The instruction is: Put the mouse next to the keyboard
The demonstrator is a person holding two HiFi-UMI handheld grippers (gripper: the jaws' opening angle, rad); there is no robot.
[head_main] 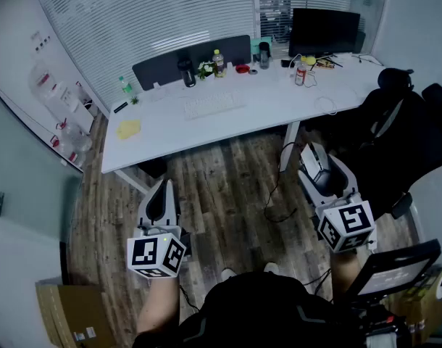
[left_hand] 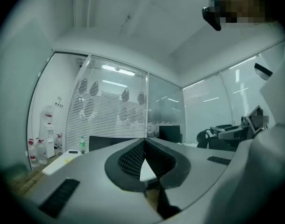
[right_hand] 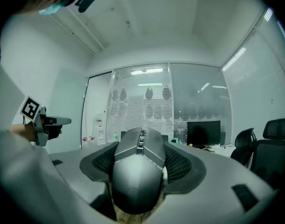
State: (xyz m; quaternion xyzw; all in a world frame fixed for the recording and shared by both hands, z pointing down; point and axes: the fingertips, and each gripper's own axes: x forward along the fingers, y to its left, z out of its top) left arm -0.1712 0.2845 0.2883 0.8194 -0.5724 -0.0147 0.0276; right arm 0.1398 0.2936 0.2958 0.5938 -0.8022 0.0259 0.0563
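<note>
- Grey angular mouse (right_hand: 137, 176) with centre scroll wheel, clenched in right hand-held gripper (head_main: 317, 158), held about level above wooden floor (head_main: 221, 187), well apart from tabletop (head_main: 279, 111).
- Left hand-held gripper (head_main: 161, 194) level too, jaws pressed together, empty.
- White keyboard (head_main: 214, 106) on tabletop, seen only from head view.

No text, brand or number can be read anywhere. Black-and-white square markers are borne by the cube on the left gripper (head_main: 163, 188) and by the cube on the right gripper (head_main: 313, 153), but no letters or digits are carried by them. A pale label is seen on the cardboard box (head_main: 72, 312); its print is too small to be made out. What may be a printed band on the bottle (head_main: 218, 62) is blurred.
</note>
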